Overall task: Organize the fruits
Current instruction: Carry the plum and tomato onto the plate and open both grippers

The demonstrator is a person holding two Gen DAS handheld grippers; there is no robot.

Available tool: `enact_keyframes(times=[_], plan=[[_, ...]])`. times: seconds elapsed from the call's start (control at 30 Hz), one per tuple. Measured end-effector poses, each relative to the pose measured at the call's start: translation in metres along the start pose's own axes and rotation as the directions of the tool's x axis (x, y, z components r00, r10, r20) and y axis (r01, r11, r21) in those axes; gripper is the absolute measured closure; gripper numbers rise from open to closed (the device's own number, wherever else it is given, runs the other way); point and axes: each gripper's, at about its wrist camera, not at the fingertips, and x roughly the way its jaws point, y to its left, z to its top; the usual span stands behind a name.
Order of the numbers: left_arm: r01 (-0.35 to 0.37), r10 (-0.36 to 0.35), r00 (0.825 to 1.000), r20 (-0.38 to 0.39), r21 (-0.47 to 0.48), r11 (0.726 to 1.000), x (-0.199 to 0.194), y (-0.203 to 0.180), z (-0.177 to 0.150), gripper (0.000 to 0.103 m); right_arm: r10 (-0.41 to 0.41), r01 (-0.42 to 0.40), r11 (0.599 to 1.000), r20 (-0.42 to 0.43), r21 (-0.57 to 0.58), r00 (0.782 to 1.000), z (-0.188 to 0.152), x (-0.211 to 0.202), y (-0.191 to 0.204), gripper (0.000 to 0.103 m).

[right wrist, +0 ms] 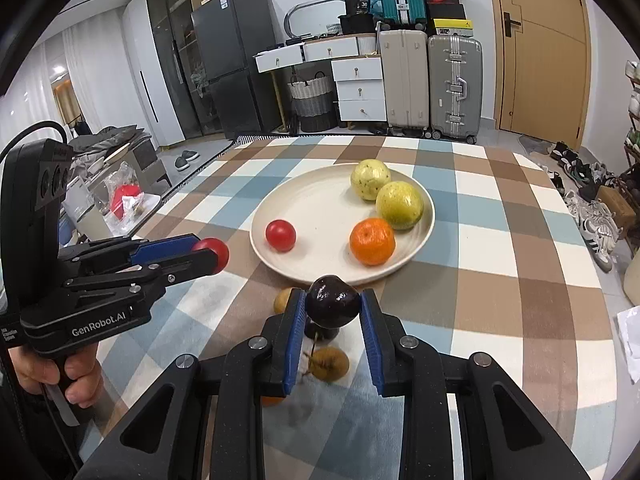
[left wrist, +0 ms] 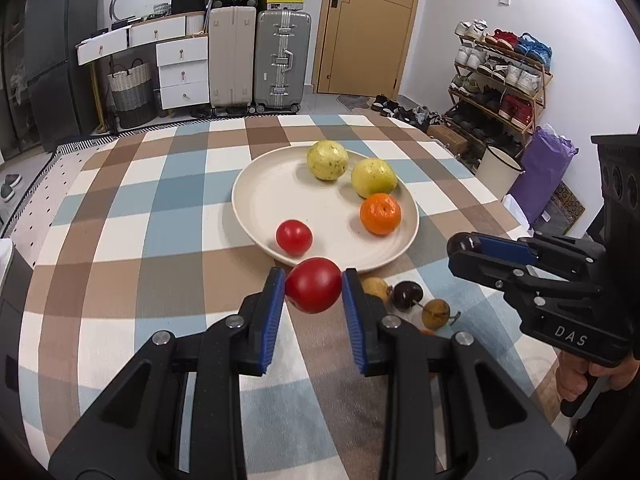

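Note:
A cream plate (left wrist: 264,196) (right wrist: 312,208) on the checked tablecloth holds two yellow-green fruits (left wrist: 327,159) (left wrist: 373,178), an orange (left wrist: 380,214) (right wrist: 372,241) and a small red tomato (left wrist: 294,237) (right wrist: 281,235). My left gripper (left wrist: 313,290) is shut on a red tomato (left wrist: 313,290) (right wrist: 214,254), held above the cloth just before the plate's near rim. My right gripper (right wrist: 331,306) is shut on a dark purple plum (right wrist: 331,306), lifted above the cloth near the plate's front edge. In the left wrist view the right gripper (left wrist: 464,246) shows at the right.
On the cloth before the plate lie a dark plum (left wrist: 407,295), two small brown-yellow fruits (left wrist: 437,313) (left wrist: 376,288) (right wrist: 329,363) (right wrist: 285,299) and a bit of something orange (right wrist: 271,401). Suitcases (left wrist: 282,60), drawers, a door and a shoe rack (left wrist: 500,80) stand beyond the table.

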Motion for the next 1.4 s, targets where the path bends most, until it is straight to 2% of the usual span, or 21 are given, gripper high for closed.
enact_keyframes(times=[0.23, 0.73, 1.2, 1.27, 1.4], plan=[[-0.011, 0.011, 1.000, 0.009, 0.003, 1.000, 0.012, 0.000, 0.018, 0.076, 0.014, -0.014, 1.000, 0.011, 0.022, 1.000, 0.015, 0.013, -0.004, 0.075], [-0.049, 0.048, 0.999, 0.013, 0.045, 0.998, 0.050, -0.009, 0.042, 0.076, 0.021, -0.020, 0.999, -0.022, 0.027, 1.000, 0.033, 0.048, -0.008, 0.075], [-0.032, 0.032, 0.999, -0.002, 0.041, 0.999, 0.061, -0.007, 0.042, 0.076, 0.017, -0.015, 0.999, -0.038, 0.035, 0.999, 0.034, 0.060, -0.010, 0.075], [-0.027, 0.027, 1.000, 0.001, 0.047, 0.999, 0.059, -0.007, 0.041, 0.076, 0.009, -0.007, 0.999, -0.035, 0.039, 0.999, 0.034, 0.060, -0.011, 0.073], [-0.023, 0.023, 1.000, 0.005, 0.042, 0.999, 0.051, -0.004, 0.038, 0.075, 0.000, 0.000, 0.999, -0.015, 0.041, 1.000, 0.032, 0.053, -0.014, 0.061]])
